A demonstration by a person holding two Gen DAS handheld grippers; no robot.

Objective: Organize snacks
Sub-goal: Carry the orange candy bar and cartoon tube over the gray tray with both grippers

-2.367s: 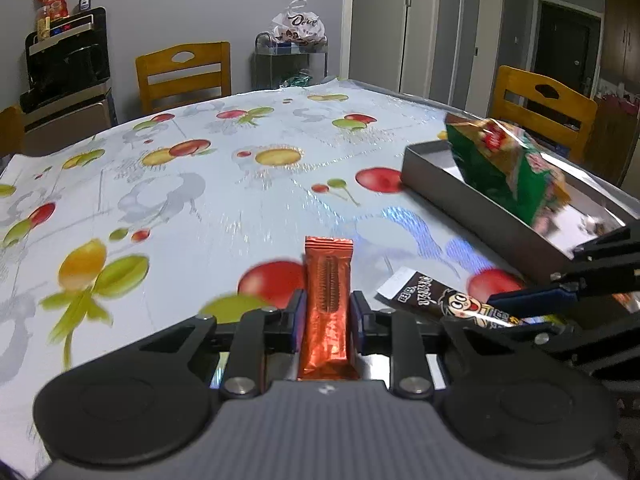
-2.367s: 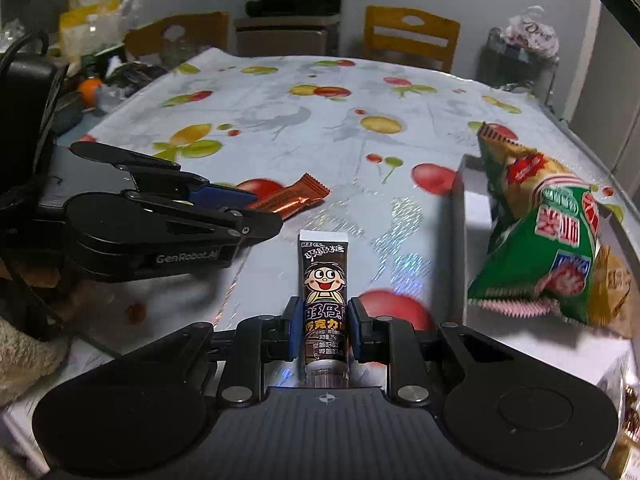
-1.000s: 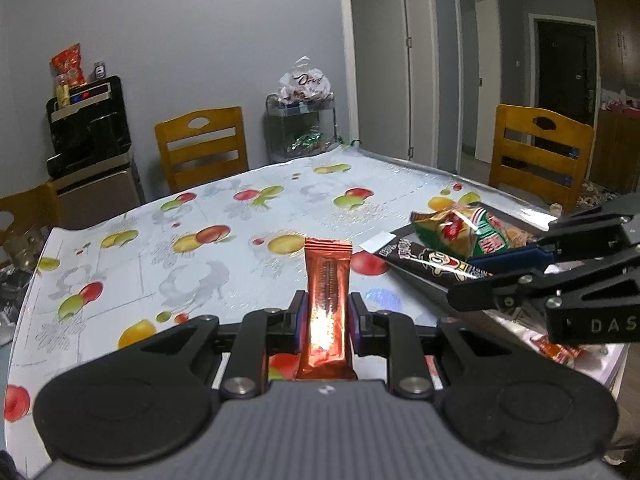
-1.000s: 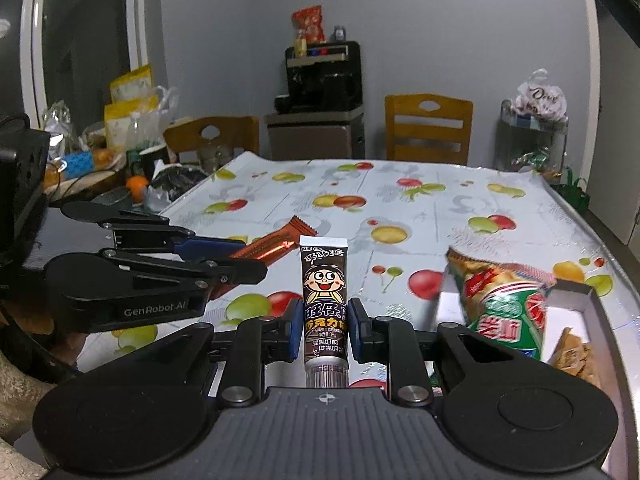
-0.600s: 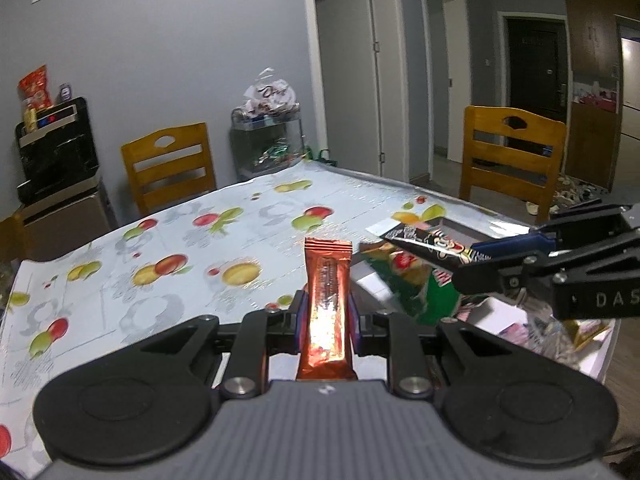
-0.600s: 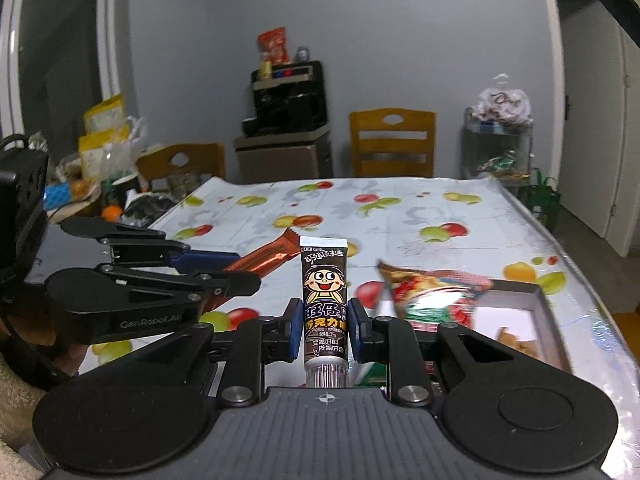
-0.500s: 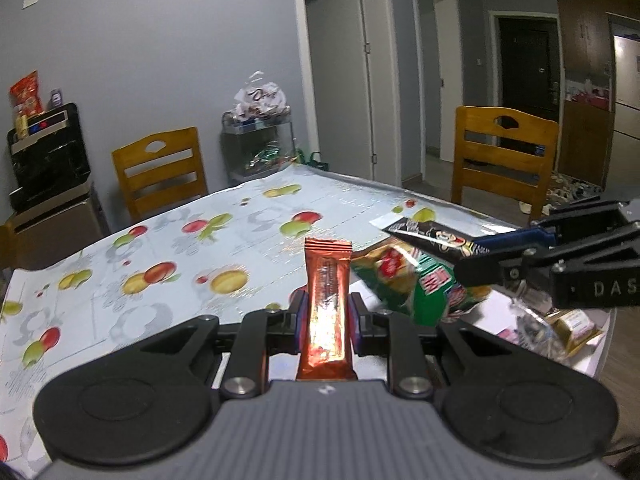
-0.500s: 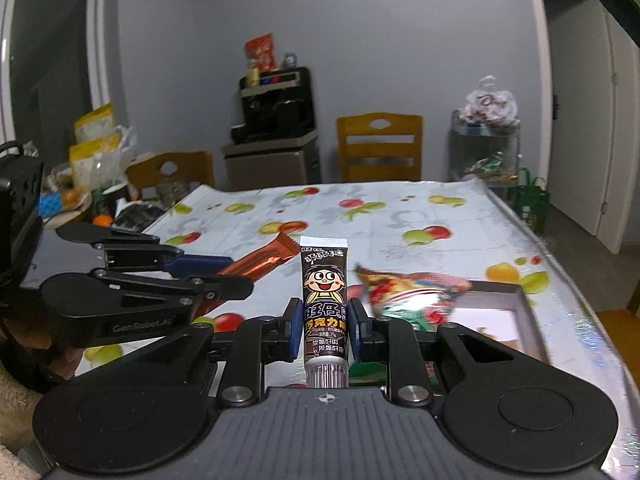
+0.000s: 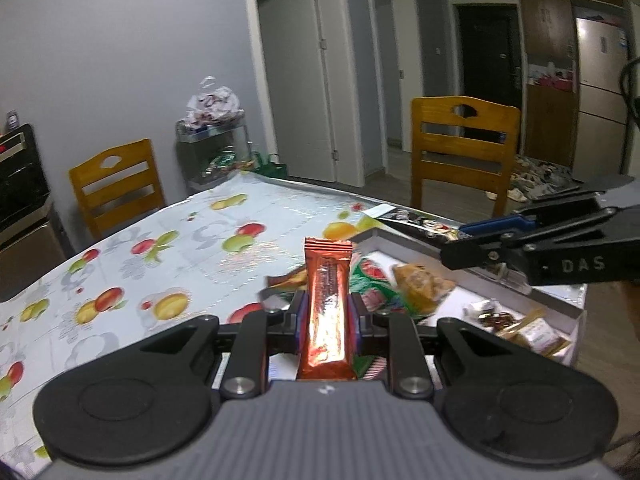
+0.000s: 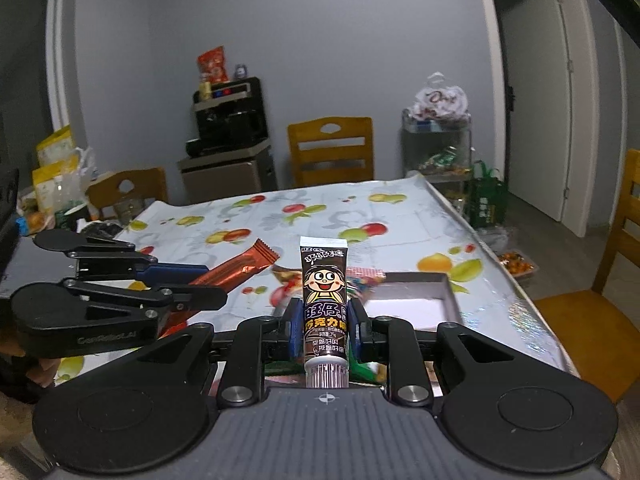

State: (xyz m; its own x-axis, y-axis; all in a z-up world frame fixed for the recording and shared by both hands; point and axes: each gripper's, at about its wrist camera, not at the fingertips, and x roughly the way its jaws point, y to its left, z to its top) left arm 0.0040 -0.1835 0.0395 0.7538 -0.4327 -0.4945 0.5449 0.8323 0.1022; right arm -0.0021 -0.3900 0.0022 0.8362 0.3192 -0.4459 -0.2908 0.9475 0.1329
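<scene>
My left gripper (image 9: 328, 314) is shut on an orange-red foil snack bar (image 9: 328, 304) that stands up between its blue pads. My right gripper (image 10: 323, 322) is shut on a dark brown chocolate tube (image 10: 324, 300) with a cartoon face, cap toward the camera. Both hang above the near end of a grey tray (image 9: 560, 304) that holds a green chip bag (image 9: 376, 292) and several small wrapped snacks (image 9: 520, 326). In the left wrist view the right gripper (image 9: 472, 236) reaches in from the right over the tray. In the right wrist view the left gripper (image 10: 208, 280) sits at the left with the bar (image 10: 236, 272).
The tray sits at the corner of a table with a fruit-print cloth (image 9: 180, 252). Wooden chairs (image 9: 464, 152) stand around it. A glass stand with a white bag (image 10: 438, 136) and a black machine on a cabinet (image 10: 228, 124) line the back wall.
Both grippers have swung sideways over the table with their snacks still held, and now hang over the tray. The tray and chip bag have slid toward the middle of both views.
</scene>
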